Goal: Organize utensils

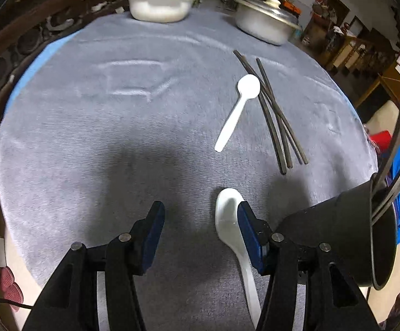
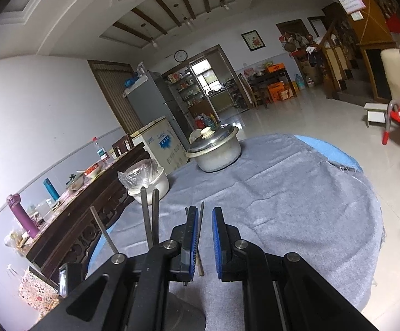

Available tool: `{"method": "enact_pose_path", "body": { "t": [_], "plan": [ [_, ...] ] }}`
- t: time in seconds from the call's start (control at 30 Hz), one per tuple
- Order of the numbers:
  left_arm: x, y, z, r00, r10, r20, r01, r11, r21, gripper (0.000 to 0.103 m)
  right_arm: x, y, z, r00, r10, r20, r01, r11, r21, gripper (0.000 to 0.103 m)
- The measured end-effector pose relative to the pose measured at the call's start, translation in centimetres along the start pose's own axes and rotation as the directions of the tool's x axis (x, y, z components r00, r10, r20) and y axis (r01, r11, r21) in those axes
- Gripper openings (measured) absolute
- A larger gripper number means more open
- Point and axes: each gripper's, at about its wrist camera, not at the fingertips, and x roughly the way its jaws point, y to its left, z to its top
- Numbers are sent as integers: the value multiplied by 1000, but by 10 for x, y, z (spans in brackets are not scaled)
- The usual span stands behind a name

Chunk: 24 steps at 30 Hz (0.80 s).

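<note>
Dim, soft shadows, fisheye-warped edges

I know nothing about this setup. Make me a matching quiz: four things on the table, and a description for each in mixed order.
Things:
1. plastic spoon
2. chopsticks
3. metal pot
4. ceramic spoon

Descriptions:
A. partly under one finger of the left tool
B. lid on, at the far side of the table
C. dark, thin, crossing one another
D. white, flat on the grey cloth, mid-table, nothing over it

Pairs: 1-D, 2-C, 3-B, 4-A
</note>
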Motion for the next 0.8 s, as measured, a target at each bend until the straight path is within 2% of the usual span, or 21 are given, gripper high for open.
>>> {"method": "enact_pose_path", "body": {
  "t": [0.13, 0.23, 0.27, 0.3, 0.37, 0.4, 0.57, 0.8],
  "plan": [
    [4, 1, 4, 1000, -17, -1, 17, 1000, 14, 56, 2, -3, -1, 1000, -3, -8, 3, 1000, 6, 11],
    [5, 0, 5, 1000, -14, 15, 13, 998, 53, 55, 4, -5, -2, 1000, -4, -11, 4, 1000, 8, 11],
    [5, -2, 3, 1000, -6, 25, 4, 997, 79, 52, 4, -6, -2, 1000, -5, -11, 5, 1000, 8, 11],
    [6, -3, 3, 999, 4, 33, -7, 995, 98, 47, 4, -6, -2, 1000, -6, -11, 6, 1000, 8, 11],
    [6, -6, 0, 997, 45, 57, -54, 987, 153, 12, 4, -7, -2, 1000, -8, -12, 8, 1000, 14, 11],
    [6, -6, 0, 996, 55, 65, -65, 983, 172, 9, 4, -8, -2, 1000, -9, -11, 9, 1000, 17, 11],
    [6, 5, 4, 998, 15, 64, -25, 985, 171, 2, 5, -8, -2, 1000, -12, -16, 12, 1000, 20, 11],
    [-7, 22, 15, 993, 30, 117, -50, 985, 165, 1, 5, -6, -4, 1000, -10, -19, 10, 1000, 7, 11]
  ]
}}
